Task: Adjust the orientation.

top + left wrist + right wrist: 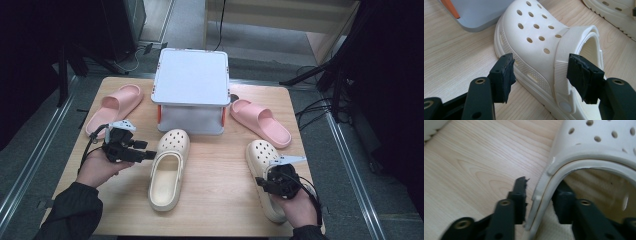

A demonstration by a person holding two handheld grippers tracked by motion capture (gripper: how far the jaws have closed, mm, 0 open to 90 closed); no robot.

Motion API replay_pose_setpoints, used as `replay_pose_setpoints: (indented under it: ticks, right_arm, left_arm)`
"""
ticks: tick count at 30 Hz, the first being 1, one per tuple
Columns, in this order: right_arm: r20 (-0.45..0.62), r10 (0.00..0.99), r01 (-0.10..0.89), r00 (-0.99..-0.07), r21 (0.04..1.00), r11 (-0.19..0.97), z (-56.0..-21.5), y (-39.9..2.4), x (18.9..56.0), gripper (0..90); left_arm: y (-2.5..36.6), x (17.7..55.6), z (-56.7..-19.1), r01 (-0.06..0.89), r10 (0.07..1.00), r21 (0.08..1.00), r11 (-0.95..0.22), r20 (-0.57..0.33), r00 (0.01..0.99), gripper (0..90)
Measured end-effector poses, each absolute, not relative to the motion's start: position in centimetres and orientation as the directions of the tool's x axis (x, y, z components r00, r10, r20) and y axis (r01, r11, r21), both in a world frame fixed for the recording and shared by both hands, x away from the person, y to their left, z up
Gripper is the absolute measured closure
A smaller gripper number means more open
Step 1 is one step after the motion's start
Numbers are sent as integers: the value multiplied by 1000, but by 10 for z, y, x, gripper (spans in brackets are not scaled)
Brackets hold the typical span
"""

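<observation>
- wall of the right cream clog (544,195) sits between your right gripper's (537,197) jaws: one jaw is outside on the table side, the other is inside the shoe's opening. the gap is narrow, but a sliver of space shows beside the outer pad, so i would not call it a firm pinch yet.
- close fully on that side wall before you lift, and take it low enough that the rim cannot fold and slip out.
- seen from above, that right cream clog (262,170) lies at the near right of the table (220,200), toe pointing away, with your right gripper (272,182) over its heel end.
- your left gripper (539,72) stands wide, holding nothing, jaws either side of the left cream clog's (534,37) side and strap, apart from it.
- from above, your left gripper (142,154) is just beside the left cream clog (170,167), which lies near the table's middle.
- move it in further so one jaw goes inside the opening and grips wall, not the loose strap.
- farther off stands the grey box (192,90), with a pink slide on its left (115,107) and another on its right (260,122); lift both clogs clear of these.
</observation>
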State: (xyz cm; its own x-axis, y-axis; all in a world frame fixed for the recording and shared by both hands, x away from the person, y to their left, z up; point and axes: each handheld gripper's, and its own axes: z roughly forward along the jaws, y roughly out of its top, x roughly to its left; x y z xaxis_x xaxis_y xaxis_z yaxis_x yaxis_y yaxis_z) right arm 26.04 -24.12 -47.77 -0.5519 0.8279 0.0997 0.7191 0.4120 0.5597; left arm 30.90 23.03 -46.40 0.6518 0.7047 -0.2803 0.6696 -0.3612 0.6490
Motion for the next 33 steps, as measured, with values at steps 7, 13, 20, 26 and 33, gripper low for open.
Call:
replay_pose_setpoints:
  ticks: [7,13,20,26,33]
  right_arm:
    - [135,859,749,-494,567,341,-468,-244,269,773]
    - [101,839,692,-535,622,367,-451,-221,267,782]
    - [134,806,678,-576,628,381,-445,-172,278,778]
    - [118,781,653,-613,633,417,-449,-143,286,778]
    - [113,769,651,-629,616,442,-457,-125,292,777]
  left_arm:
    - [231,309,-464,668,708,654,-354,-279,649,379]
    - [231,305,-458,619,701,701,-353,-240,672,382]
    - [231,305,-460,628,708,693,-354,-240,664,382]
    - [233,302,-460,626,713,697,-351,-234,661,389]
    - [234,296,-461,629,712,694,-351,-238,660,388]
